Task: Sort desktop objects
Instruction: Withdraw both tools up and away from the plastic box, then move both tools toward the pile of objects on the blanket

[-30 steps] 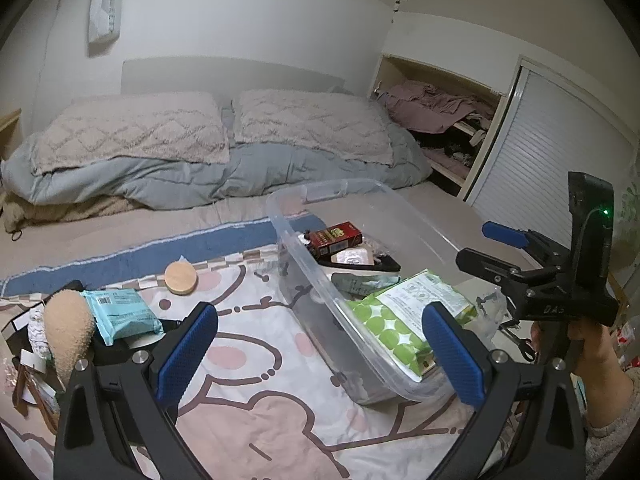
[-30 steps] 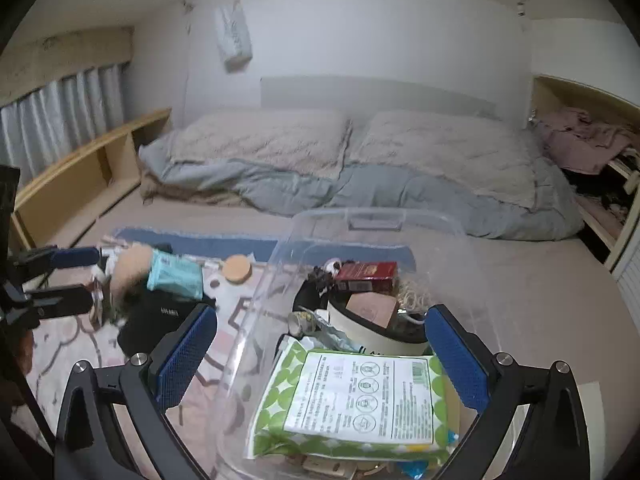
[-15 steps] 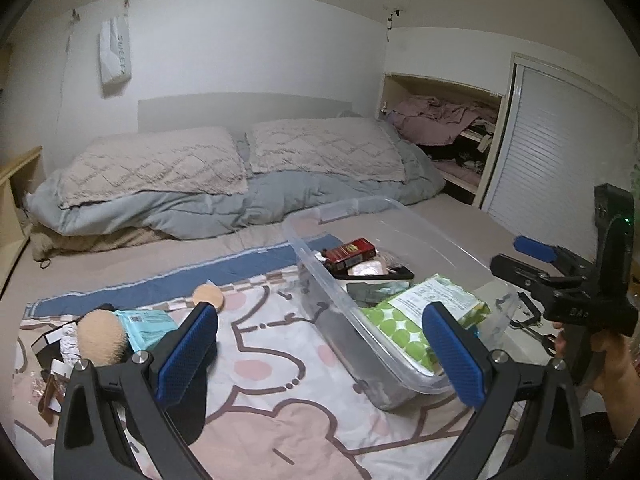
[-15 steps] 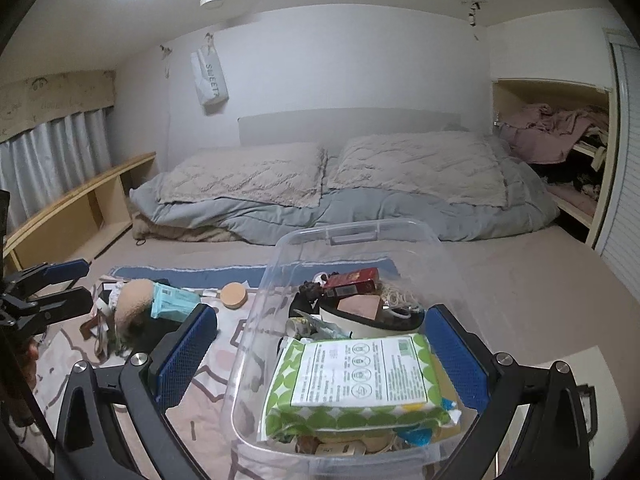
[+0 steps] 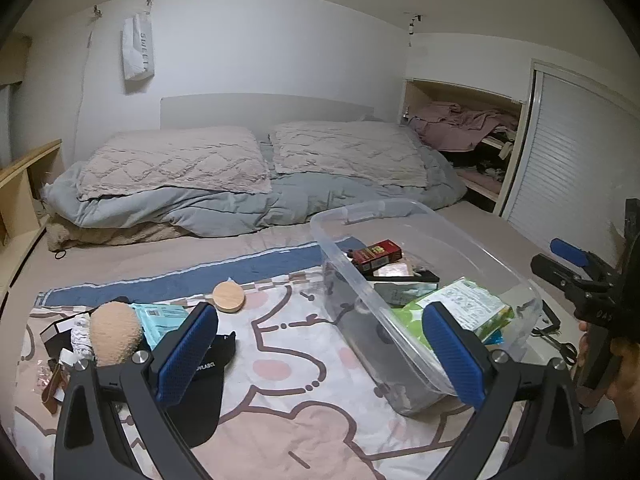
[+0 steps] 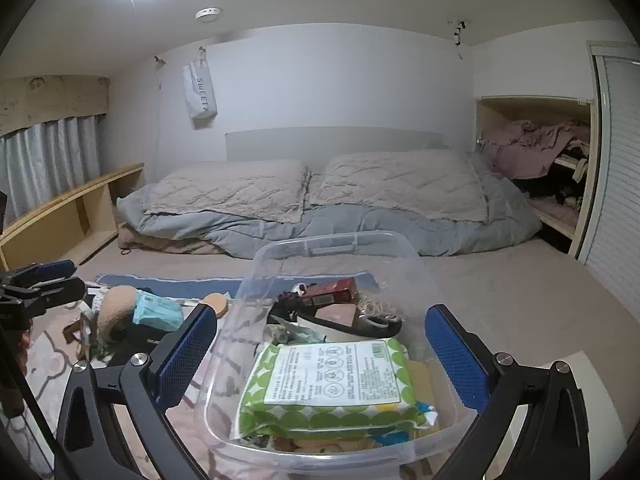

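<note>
Both tools spread wide and empty, left tool (image 5: 320, 356), right tool (image 6: 320, 356), clear bin (image 6: 256, 280) contents half hidden under green wipes pack (image 6: 332, 388)

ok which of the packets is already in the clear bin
The green polka-dot packet with the white label, lying on top inside the clear bin. The teal packet lies out on the blanket by the plush.

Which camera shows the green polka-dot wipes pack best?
The right wrist view: the green polka-dot wipes pack lies close, its label facing up. In the left wrist view the pack is smaller, partly behind a finger.
</note>
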Available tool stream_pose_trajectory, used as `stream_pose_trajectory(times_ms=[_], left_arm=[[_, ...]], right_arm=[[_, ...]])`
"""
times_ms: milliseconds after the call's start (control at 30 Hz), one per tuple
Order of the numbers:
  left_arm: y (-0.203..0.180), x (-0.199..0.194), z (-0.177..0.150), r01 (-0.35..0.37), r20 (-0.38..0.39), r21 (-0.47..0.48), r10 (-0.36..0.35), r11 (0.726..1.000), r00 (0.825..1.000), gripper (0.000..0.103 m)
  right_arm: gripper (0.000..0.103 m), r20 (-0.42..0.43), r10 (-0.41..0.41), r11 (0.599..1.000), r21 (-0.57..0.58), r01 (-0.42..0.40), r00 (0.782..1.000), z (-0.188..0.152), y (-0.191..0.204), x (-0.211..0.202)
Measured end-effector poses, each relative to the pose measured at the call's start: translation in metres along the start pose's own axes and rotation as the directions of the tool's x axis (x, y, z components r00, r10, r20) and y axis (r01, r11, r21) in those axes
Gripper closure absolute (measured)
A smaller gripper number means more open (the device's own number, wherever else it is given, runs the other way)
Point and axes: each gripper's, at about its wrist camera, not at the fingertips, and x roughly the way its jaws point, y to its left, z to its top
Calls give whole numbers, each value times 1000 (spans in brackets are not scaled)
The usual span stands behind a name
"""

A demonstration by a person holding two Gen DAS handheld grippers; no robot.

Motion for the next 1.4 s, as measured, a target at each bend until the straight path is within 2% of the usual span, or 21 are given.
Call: stream_pose_trajectory(times_ms=[433, 667, 933, 1133, 1400], left_arm=[[13, -7, -2, -82, 26, -16, 82, 996, 996, 0], [43, -19, -8, -177, 32, -56, 179, 983, 983, 0], [90, -44, -16, -282, 48, -124, 289, 951, 956, 0], [121, -62, -27, -371, 66, -166, 385, 914, 920, 0], [150, -78, -44, -411, 79, -179, 429, 894, 900, 0]], right_arm=[[0, -15, -1, 1000, 6, 1, 1000, -2, 5, 9], [0, -21, 25, 1000, -3, -25, 999, 1, 24, 17], [0, -39, 73, 996, -45, -74, 997, 3, 61, 29], [0, -42, 98, 994, -51, -100, 994, 5, 85, 35], [0, -41, 147, 986, -78, -150, 988, 4, 116, 42]])
